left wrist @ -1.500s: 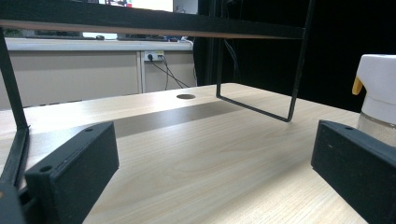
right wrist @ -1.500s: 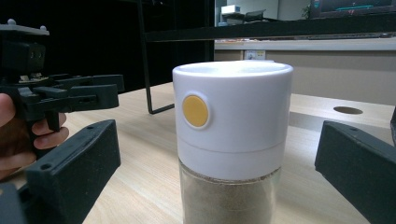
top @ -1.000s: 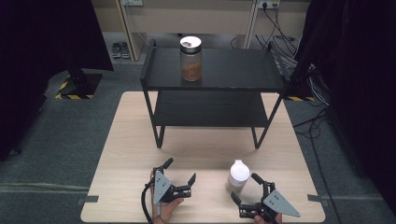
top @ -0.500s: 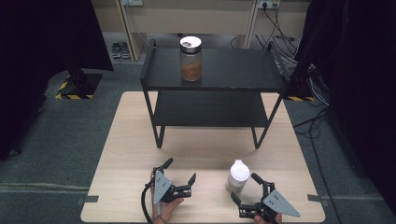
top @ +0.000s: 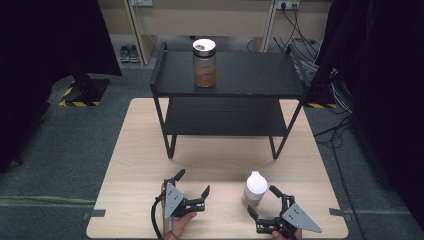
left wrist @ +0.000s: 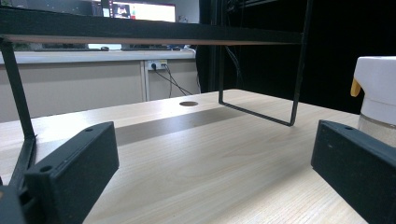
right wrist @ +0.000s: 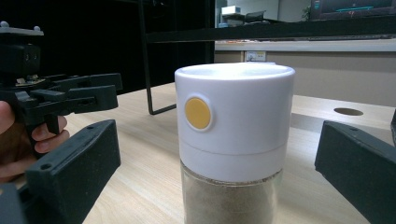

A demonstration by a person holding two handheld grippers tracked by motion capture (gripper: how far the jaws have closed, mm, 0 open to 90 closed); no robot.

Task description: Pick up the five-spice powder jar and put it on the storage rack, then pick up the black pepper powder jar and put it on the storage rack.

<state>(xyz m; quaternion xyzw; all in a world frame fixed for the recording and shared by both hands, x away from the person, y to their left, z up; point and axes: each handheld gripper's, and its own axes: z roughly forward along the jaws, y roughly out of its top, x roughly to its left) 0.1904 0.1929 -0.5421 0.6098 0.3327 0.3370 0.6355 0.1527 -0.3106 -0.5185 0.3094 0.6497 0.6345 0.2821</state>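
Table (top: pixel 140 150): one shelf (top: pixel 227 75), two jars, two hand-held grippers.

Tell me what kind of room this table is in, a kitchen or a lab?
Most likely a lab or recording room, not a kitchen: grey carpet floor, cables and a wall socket behind the black shelf rack, hazard-striped stand base, and a lit monitor in the left gripper view.

Light wood worktop (top: pixel 140 165) on grey carpet floor (top: pixel 60 150). Black two-tier metal shelf (top: pixel 260 75) stands on its far half. Black curtains left (top: pixel 45 35) and right (top: pixel 380 75). Beige wall panel (top: pixel 210 17) at the far side with sockets (top: pixel 283 5) and dangling cables (top: pixel 295 30). Pair of shoes (top: pixel 127 52) on the floor far left. Yellow-black hazard tape (top: pixel 67 92) on a stand base.
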